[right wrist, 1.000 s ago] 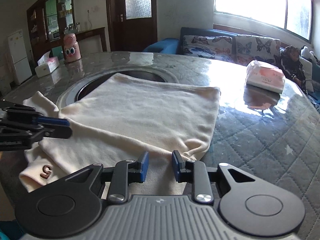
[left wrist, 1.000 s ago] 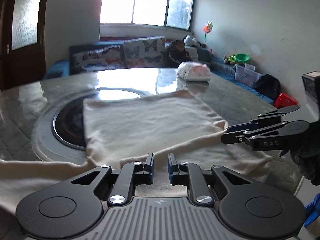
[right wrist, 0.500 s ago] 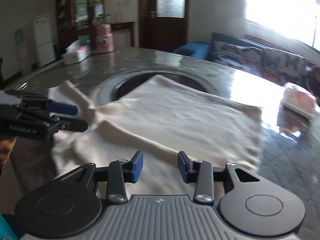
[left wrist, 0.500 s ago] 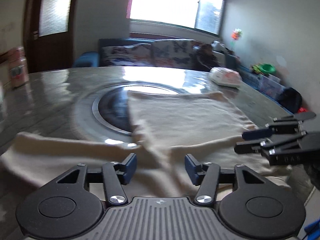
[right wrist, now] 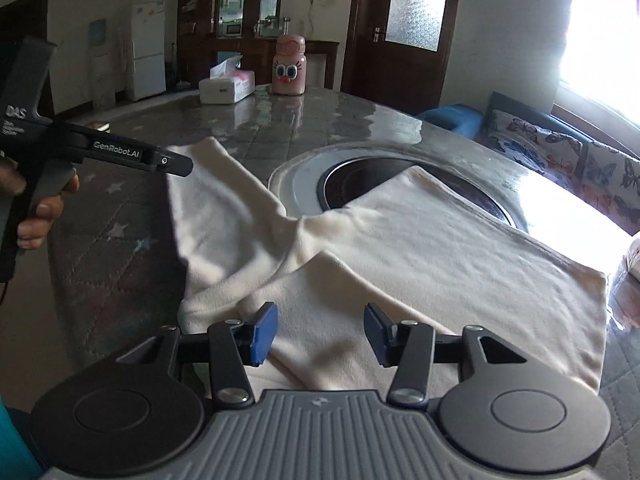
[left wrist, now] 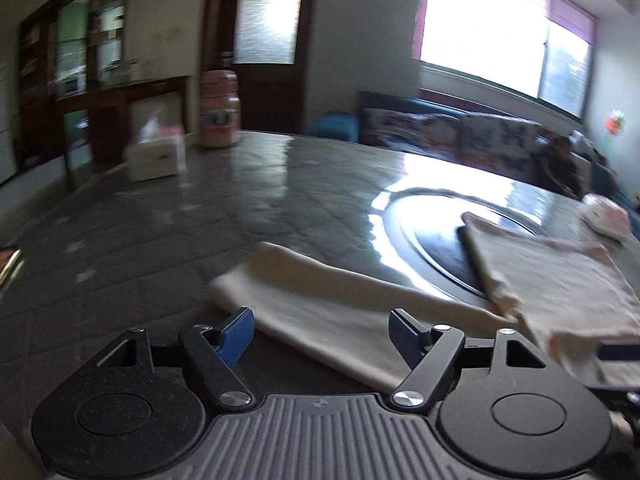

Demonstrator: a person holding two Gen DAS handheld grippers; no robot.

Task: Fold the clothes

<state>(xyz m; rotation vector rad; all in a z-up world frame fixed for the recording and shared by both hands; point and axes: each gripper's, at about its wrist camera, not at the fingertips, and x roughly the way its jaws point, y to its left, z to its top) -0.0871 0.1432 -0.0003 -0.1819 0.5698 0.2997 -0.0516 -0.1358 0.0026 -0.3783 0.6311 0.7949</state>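
My left gripper (left wrist: 322, 330) is spread wide, blue pads far apart, nothing btwn them; it hangs over the near edge of the sleeve (left wrist: 320, 300), which runs out to the left across the table (left wrist: 168, 220). This view is blurred. My right gripper (right wrist: 320, 334) is also wide open, w/ nothing pinched, low over the near part of the cream garment (right wrist: 440, 248).

From the right wrist view the garment lies mostly flat on the table, body spread to the right, far corner lapping over the dark round inset (right wrist: 348, 182) in the tabletop. One sleeve angles away to the left toward the left gripper's tip; a second flap of cloth lies folded over the body just in front of my right pads (right wrist: 262, 334). My left hand (right wrist: 40, 208) shows wrapped on the handle at the left edge of that view.

Far side of table: white tissue box (right wrist: 226, 86) & pink bottle w/ cartoon eyes (right wrist: 289, 68), near each other, well apart from the garment. Pink-white pack (left wrist: 604, 218) at the right, near the garment's far edge.
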